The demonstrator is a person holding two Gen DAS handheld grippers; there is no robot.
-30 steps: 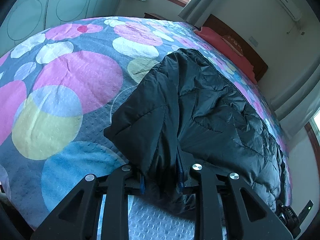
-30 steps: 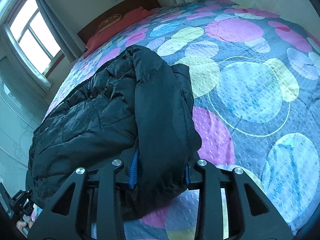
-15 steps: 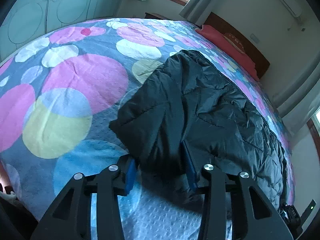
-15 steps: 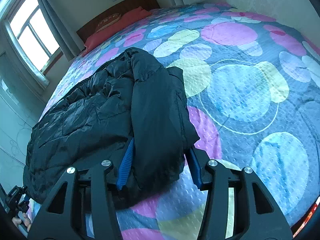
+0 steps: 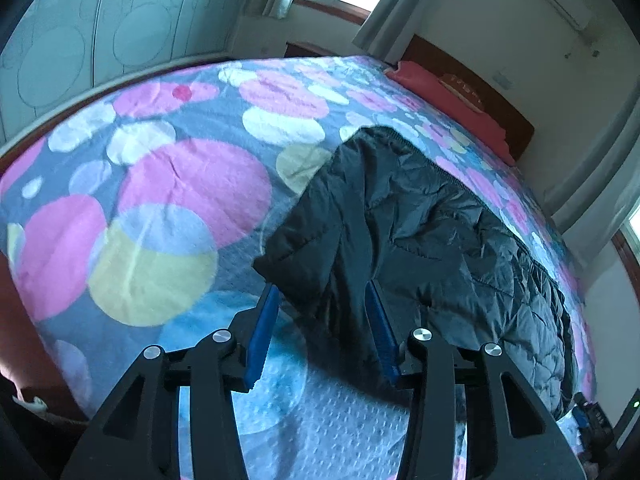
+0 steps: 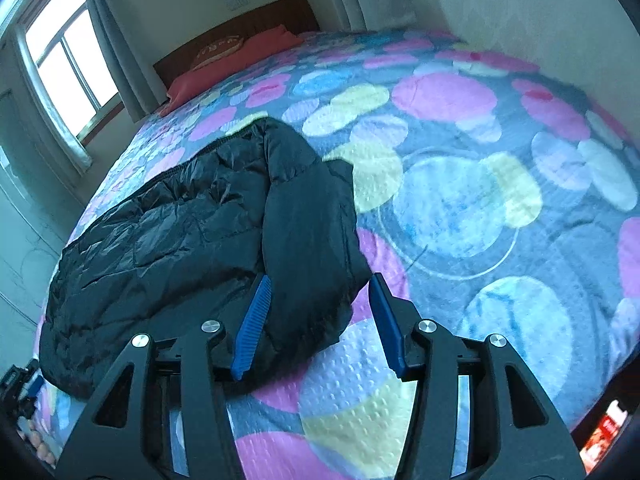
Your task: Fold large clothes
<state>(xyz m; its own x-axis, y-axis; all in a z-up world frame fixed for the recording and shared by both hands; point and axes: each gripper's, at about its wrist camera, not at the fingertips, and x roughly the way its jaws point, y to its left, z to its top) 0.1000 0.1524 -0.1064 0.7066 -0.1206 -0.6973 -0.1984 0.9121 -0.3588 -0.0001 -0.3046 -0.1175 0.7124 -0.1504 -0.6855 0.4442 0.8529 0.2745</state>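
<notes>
A black quilted jacket [image 5: 440, 232] lies spread on the bed, with a sleeve [image 5: 332, 220] folded across its near end. My left gripper [image 5: 322, 292] hovers over that sleeve's cuff. Its blue pads [image 5: 262, 332] stand apart, and the cloth lies loose beneath them. In the right wrist view the same jacket [image 6: 160, 240] has its other sleeve [image 6: 308, 220] folded over the body. My right gripper [image 6: 320, 280] is open above the cuff, with a gap beside the right pad [image 6: 384, 320].
The bedspread [image 5: 180, 184] is grey with pink, yellow and blue circles [image 6: 460, 208]. A red pillow [image 6: 240, 60] and a wooden headboard [image 5: 480, 80] lie at the far end. A wardrobe [image 5: 80, 40] stands beyond the bed's side. A window [image 6: 68, 64] is at the left.
Both grippers have opened and let go of the sleeve cuffs they were pinching. Both have drawn back and upward. The sleeves now rest on the jacket.
</notes>
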